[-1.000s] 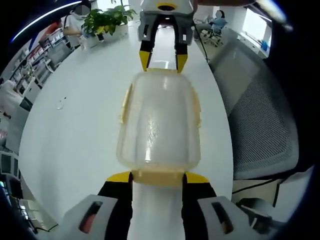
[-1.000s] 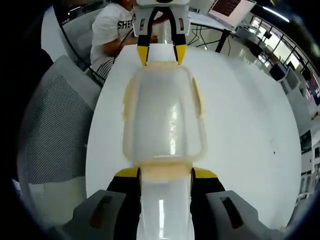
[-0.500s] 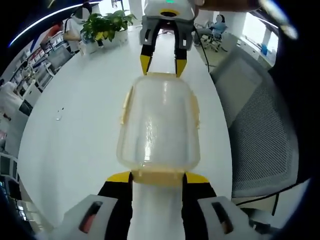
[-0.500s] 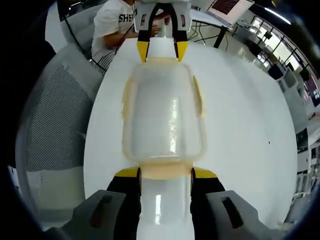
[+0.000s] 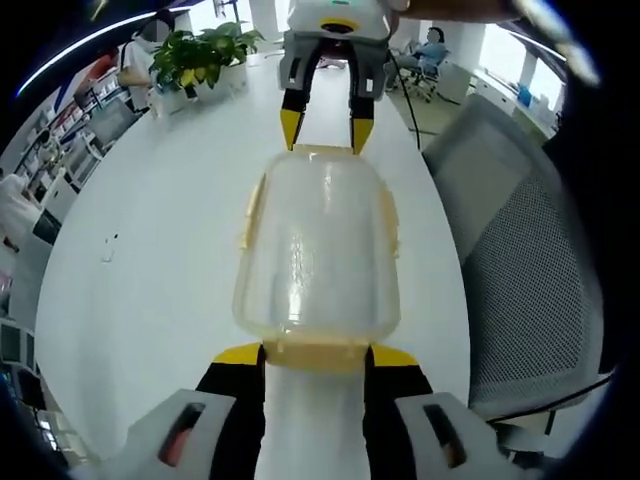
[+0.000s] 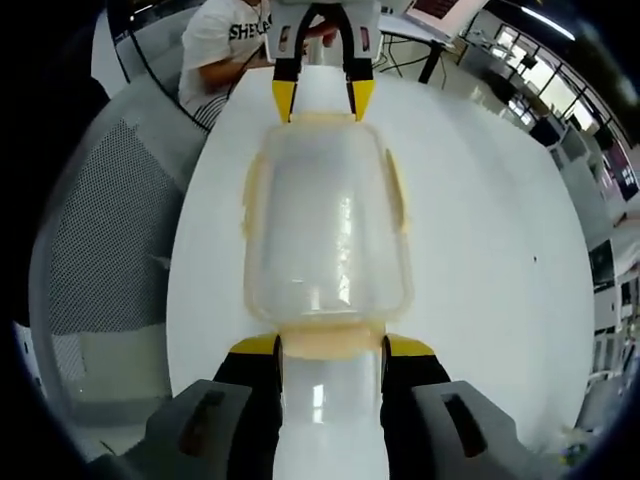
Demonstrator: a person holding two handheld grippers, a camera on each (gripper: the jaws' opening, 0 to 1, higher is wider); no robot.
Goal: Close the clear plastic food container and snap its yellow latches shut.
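- Both tongs, left gripper (image 5: pixel 318 352) and right gripper (image 6: pixel 331 345), straddle the container's (image 5: pixel 318 245) end latches at frame centre, jaws apart, over white table (image 5: pixel 150 260).
- Risk: uneven squeeze skids container; side latch (image 6: pixel 397 195) stays unsnapped.

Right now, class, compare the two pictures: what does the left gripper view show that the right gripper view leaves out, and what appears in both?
Left gripper view: a potted plant at the far end of the white table, and a mesh chair on the picture's right.

Right gripper view: a seated person in a white shirt beyond the table, with a mesh chair on the picture's left.

Both: the clear container with yellow latches, lying between the left tool and the right tool, one at each end.
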